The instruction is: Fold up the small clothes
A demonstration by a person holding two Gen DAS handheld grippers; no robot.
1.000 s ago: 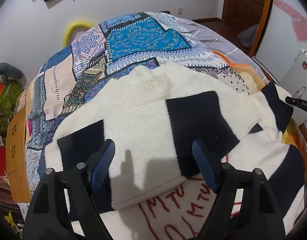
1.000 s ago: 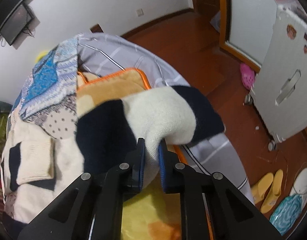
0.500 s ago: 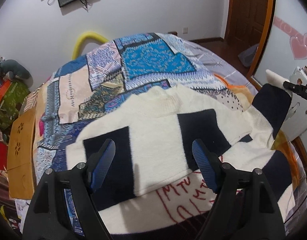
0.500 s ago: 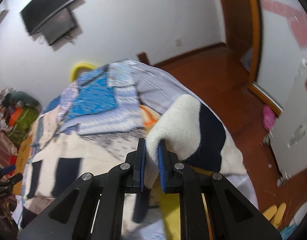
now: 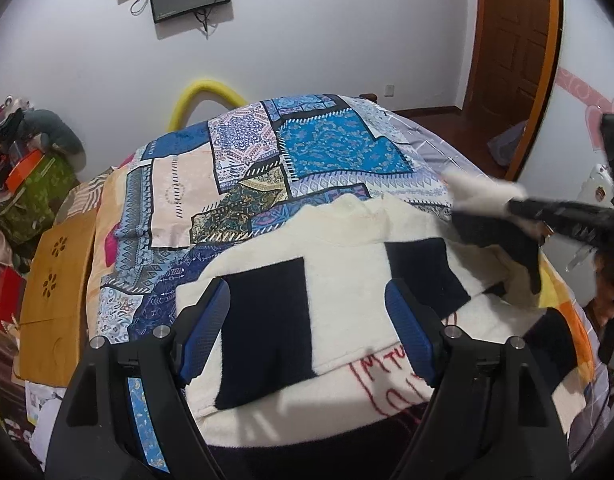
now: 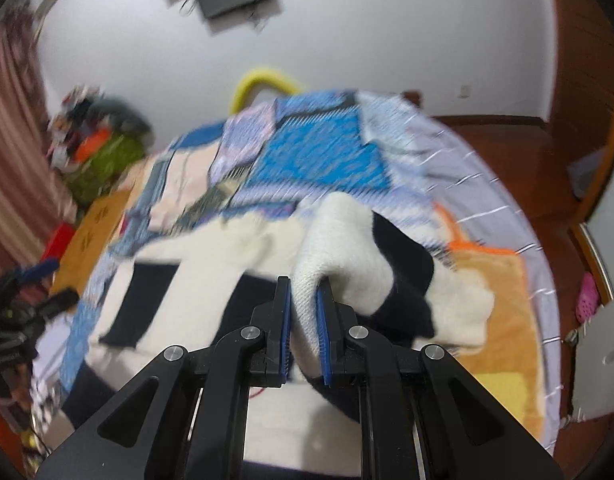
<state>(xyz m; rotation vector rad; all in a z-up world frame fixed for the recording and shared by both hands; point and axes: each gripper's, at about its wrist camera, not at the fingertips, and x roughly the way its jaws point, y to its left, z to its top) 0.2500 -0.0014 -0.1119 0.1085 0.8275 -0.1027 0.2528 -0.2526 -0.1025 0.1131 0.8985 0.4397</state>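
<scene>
A cream and navy block-patterned sweater [image 5: 343,268] with red stitched letters lies spread on the patchwork bedspread [image 5: 323,152]. Its left sleeve is folded across the chest. My left gripper [image 5: 307,324] hovers open above the sweater's lower chest, nothing between its blue pads. My right gripper [image 6: 303,304] is shut on the cuff of the right sleeve [image 6: 347,248], which hangs lifted above the sweater's body. In the left wrist view that sleeve [image 5: 483,196] and the right gripper's black fingers [image 5: 563,216] reach in from the right edge.
An orange blanket [image 6: 495,280] and a grey striped sheet [image 6: 479,172] lie at the bed's right side. A yellow hoop [image 5: 203,96] stands behind the bed. Cardboard [image 5: 55,288] and cluttered bags [image 5: 31,184] are on the left. Wooden floor and a door [image 5: 515,40] on the right.
My right gripper has lifted the sleeve off the bed's right edge and carried it up and left over the sweater. My left gripper has risen and drawn back, still open.
</scene>
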